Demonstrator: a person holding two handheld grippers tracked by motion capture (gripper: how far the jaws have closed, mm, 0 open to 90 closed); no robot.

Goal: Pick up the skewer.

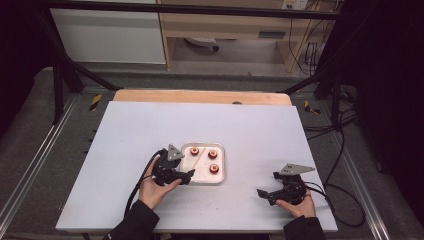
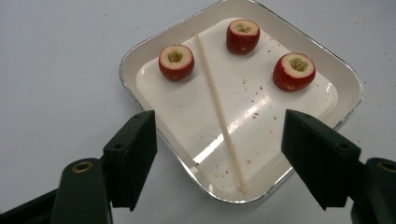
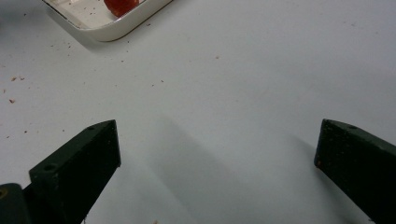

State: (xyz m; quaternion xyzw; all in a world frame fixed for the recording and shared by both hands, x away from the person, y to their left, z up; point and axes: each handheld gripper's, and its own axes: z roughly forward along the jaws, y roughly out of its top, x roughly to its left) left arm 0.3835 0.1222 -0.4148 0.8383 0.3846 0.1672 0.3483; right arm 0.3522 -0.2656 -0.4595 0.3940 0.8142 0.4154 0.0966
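In the high view the person's forearms came in from the near edge of the white tabletop [image 1: 150, 130]; the right gripper [image 1: 272, 189] lay low near the near right of that surface, well apart from everything else, its jaws standing wide apart with nothing between them; in the right gripper view the two black jaws framed bare white surface scattered with tiny red crumbs.

The left gripper [image 1: 186, 176] was held just at the near left corner of the tray [image 1: 221, 175], pointing toward it; its jaws stood apart, nothing pressed between them; in the left gripper view they straddled the tray's [image 2: 140, 51] near corner without touching it.

The tray was a shallow, pale, square dish with rounded corners and a silvery rim, sitting a little left of the tabletop's centre; on it lay a thin wooden skewer [image 2: 218, 109], flat on the tray floor, running from the near corner toward the far side; beyond it sat three red fruit pieces with pale hollowed tops, each upright and apart from the others: one [image 2: 176, 61] left of the skewer, one [image 2: 243, 35] at the far side just right of it, one [image 2: 294, 71] farther right; small red specks dotted the tray floor; the skewer touched none of the fruit.
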